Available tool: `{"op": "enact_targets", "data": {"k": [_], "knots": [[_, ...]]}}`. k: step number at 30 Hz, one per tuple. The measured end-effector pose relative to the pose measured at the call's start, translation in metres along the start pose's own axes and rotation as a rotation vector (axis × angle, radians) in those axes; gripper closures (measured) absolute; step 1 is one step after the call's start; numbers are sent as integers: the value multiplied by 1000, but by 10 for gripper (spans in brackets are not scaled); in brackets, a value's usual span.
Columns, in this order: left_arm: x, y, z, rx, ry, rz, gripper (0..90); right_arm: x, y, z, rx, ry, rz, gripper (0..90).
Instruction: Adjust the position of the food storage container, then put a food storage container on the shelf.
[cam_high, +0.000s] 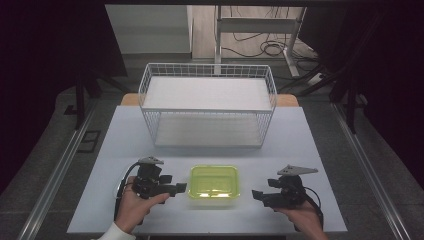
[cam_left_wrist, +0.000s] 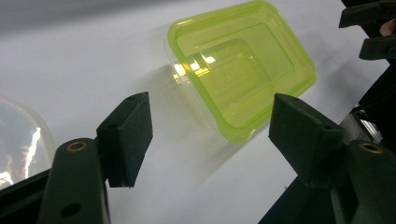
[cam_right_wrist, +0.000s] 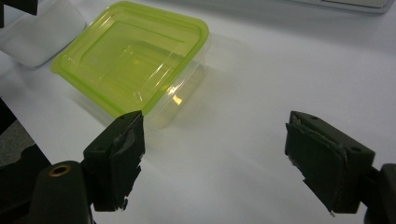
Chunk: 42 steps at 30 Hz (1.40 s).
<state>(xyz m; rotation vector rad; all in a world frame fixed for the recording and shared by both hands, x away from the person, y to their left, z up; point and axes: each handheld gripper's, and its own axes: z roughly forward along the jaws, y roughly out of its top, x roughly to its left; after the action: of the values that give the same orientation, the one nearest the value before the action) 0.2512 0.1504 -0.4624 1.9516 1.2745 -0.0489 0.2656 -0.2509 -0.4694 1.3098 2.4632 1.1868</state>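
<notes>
High view: green-lidded container (cam_high: 214, 182) sits at the counter's (cam_high: 150, 135) six o'clock, between the gaping left tool (cam_high: 181, 189) and right tool (cam_high: 257, 194). Squeezing its thin clear walls could pop the lid or skid it.

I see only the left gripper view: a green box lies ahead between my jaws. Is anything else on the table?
Observer: Yes, a white wire basket stands behind the box.
Operator: Is the basket empty?
Observer: The high view shows nothing in it.
Operator: Where is the right hand-held gripper?
Observer: The right hand-held gripper is right of the box, open, apart from it.
</notes>
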Motion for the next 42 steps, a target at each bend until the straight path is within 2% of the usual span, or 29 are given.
{"op": "enact_targets", "data": {"k": [7, 13, 18, 28, 33, 36, 42], "knots": [[-1, 0, 1, 8, 28, 14, 308, 3, 5, 1, 43, -14, 14, 221], [-2, 4, 3, 23, 75, 23, 310, 4, 10, 0, 55, -19, 32, 222], [-5, 11, 8, 24, 77, 18, 308, 8, 14, 2, 72, -9, 44, 246], [-6, 19, 17, 61, 76, 6, 309, 15, 28, 12, 84, 10, 65, 280], [-7, 26, 20, 56, 77, -20, 311, 16, 42, 15, 74, 8, 89, 306], [-8, 28, 24, 70, 72, -23, 316, 16, 49, 21, 70, 7, 98, 317], [-7, 29, 37, 100, 77, -48, 336, 15, 49, 33, 99, 4, 103, 330]]}}
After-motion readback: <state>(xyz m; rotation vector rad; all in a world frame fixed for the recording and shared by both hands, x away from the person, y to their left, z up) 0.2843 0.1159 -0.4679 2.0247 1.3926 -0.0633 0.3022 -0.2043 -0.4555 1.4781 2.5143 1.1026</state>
